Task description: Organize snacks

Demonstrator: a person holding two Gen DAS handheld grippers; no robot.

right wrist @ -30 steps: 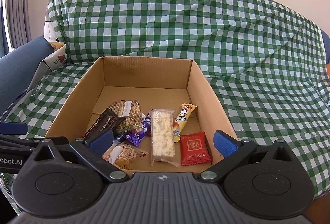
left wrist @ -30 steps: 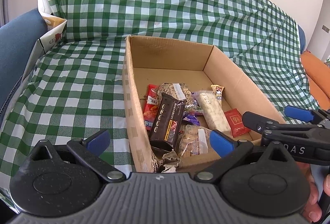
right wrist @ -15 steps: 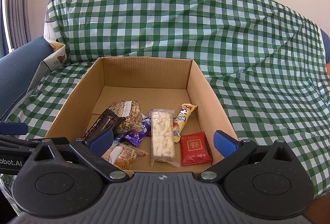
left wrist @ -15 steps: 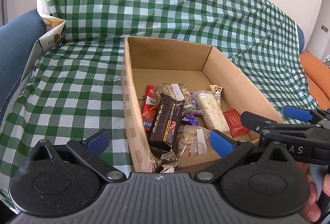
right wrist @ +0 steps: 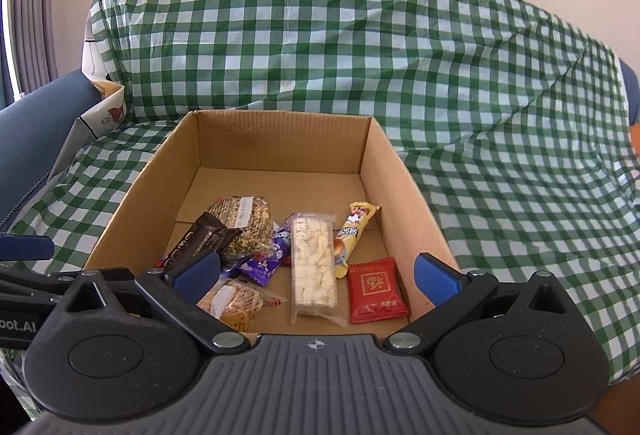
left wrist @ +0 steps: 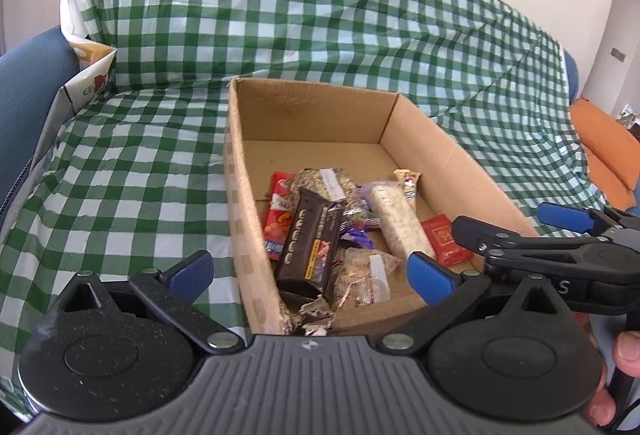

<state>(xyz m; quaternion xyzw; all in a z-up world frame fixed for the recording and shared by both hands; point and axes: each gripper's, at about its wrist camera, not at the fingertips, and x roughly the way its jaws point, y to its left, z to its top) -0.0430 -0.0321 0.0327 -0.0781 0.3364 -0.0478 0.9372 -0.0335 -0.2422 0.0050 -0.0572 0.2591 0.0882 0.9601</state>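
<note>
Left view shifted slightly against the earlier frame: box drawn marginally lower and nearer; right view unchanged, snacks unmoved. Left two-finger gripper with blue pads (left wrist: 308, 273) spread wide, nothing between the fingers, held over the near left corner of the open brown cardboard box (left wrist: 452, 155), left pad outside the box wall, right pad over the interior. Right two-finger gripper with blue pads (right wrist: 316, 273) likewise released and empty, poised at the near edge of the box (right wrist: 404, 175). Visible from the left camera: right gripper (left wrist: 520, 227) alongside, at the box's right rim. Inside the box, clustered at the near end: dark brown chocolate bar wrapper (left wrist: 310, 241) leaning on the left wall over a red snack packet (left wrist: 276, 219); clear-wrapped white rice cracker bar (right wrist: 314, 263) lying flat at centre; small red square sachet (right wrist: 376, 291) just right of it; yellow cartoon-printed stick snack (right wrist: 354, 231) behind; two seeded grain cakes in clear wrap (right wrist: 244, 219), (right wrist: 236, 299); purple foil candies (right wrist: 266, 263) between. Box resting on green-and-white checked cloth (right wrist: 500, 155) draped over a sofa.
</note>
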